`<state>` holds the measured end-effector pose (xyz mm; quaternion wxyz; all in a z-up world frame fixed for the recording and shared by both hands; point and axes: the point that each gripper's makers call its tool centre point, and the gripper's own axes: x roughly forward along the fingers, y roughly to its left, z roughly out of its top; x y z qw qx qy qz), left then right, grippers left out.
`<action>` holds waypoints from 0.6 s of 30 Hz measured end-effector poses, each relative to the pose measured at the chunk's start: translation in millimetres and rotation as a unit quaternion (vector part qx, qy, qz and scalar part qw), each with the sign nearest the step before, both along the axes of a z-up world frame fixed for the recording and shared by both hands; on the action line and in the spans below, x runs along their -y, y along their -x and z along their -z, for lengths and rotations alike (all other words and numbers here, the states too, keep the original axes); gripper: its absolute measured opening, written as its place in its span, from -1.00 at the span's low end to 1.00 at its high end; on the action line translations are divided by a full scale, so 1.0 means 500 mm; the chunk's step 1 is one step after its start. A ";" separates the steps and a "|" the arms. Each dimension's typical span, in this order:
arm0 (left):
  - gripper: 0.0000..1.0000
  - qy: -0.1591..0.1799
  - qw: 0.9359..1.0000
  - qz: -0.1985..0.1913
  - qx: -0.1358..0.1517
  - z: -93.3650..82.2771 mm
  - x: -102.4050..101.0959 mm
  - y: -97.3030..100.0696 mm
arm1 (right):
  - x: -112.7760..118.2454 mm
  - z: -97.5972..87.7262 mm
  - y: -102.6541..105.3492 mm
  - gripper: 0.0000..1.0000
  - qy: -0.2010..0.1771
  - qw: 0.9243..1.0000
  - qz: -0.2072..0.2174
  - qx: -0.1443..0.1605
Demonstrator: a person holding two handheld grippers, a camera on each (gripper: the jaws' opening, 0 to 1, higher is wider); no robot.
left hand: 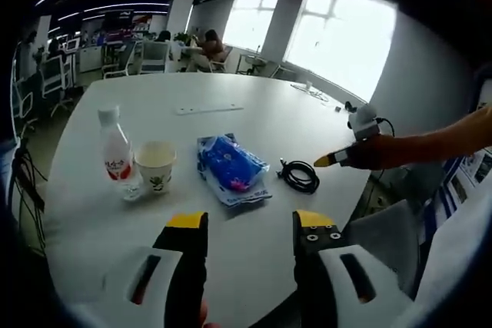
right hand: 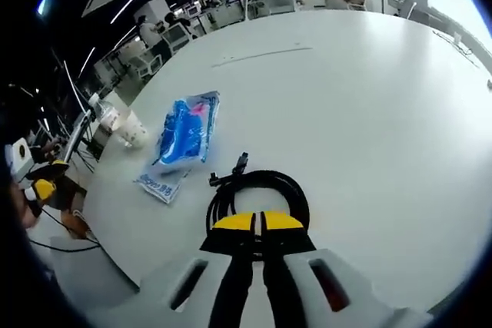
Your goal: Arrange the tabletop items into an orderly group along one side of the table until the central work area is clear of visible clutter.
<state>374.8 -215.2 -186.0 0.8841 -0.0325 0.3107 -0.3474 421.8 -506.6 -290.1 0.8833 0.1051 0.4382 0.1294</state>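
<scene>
Right gripper clamped shut on coiled black cable on white table; left gripper open, hovering near blue packet, paper cup, bottle.

A white table holds a clear bottle touching a paper cup, a blue packet and a coiled black cable, with the left gripper open nearby.
</scene>
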 end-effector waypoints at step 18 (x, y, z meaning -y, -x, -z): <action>-0.13 -0.003 1.000 -0.002 -0.007 0.028 -0.049 0.008 | -0.147 -0.023 0.007 -0.88 -0.001 0.998 -0.047 0.040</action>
